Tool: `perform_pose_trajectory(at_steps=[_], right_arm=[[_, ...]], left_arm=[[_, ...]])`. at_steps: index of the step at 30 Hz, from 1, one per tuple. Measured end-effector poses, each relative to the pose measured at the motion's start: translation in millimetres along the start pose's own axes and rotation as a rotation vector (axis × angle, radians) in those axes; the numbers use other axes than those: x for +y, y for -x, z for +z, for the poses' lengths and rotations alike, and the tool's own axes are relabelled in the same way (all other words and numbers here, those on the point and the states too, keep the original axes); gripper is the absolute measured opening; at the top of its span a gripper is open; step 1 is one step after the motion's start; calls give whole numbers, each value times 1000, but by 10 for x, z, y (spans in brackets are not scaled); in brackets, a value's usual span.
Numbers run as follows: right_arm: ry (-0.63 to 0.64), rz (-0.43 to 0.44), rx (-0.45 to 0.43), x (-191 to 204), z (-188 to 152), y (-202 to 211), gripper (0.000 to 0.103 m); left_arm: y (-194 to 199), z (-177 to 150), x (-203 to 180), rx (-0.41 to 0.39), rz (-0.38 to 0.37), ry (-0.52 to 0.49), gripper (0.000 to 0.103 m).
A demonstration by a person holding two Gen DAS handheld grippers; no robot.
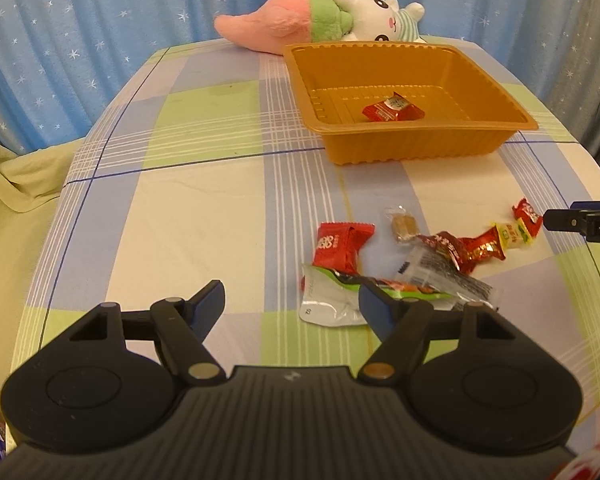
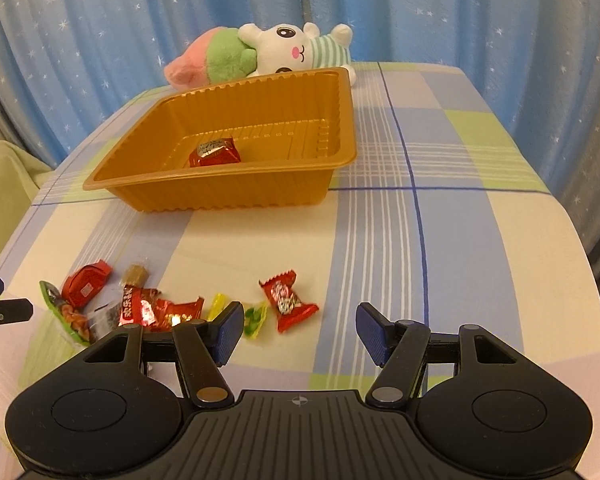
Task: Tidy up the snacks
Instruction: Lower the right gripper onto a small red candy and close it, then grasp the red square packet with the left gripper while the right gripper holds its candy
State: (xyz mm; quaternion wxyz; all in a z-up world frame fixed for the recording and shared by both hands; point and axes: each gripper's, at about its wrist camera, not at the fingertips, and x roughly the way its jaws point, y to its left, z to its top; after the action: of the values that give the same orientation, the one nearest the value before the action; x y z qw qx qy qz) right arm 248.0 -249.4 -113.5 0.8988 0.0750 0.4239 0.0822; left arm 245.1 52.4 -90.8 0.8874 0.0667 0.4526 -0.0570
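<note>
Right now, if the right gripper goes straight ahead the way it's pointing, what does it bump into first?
Probably the red candy lying just ahead of the right gripper, a bit toward its left finger. Otherwise it meets bare tablecloth; depth is hard to judge.

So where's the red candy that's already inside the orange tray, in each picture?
Left wrist view: the red candy lies on the tray floor, near the front wall, upper right of the picture.
Right wrist view: the same red candy lies on the tray floor, near the front wall, upper left of centre.
Shared landmark: the orange tray, with the plush toy behind it.
</note>
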Motion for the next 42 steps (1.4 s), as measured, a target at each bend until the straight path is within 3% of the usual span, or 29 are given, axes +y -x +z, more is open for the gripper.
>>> perform_pose_trajectory(at_steps=[4, 11, 21, 26, 33, 42], right_arm=[[17, 11, 14, -8, 61, -109, 50], [61, 24, 29, 17, 118, -248, 38], [107, 21, 55, 56, 113, -371, 32], [147, -12, 75, 84, 57, -417, 20], [184, -32, 69, 118, 23, -399, 17], [90, -22, 43, 22, 80, -243, 16]], left_arm=[[-34, 42, 10, 1, -1, 3, 71], [-76, 82, 27, 3, -5, 6, 69], [-122, 112, 30, 7, -18, 14, 68], [-130, 131, 13, 2, -23, 0, 68], [-179, 211, -25, 2, -36, -30, 64], [-400, 359, -116, 60, -103, -75, 52]])
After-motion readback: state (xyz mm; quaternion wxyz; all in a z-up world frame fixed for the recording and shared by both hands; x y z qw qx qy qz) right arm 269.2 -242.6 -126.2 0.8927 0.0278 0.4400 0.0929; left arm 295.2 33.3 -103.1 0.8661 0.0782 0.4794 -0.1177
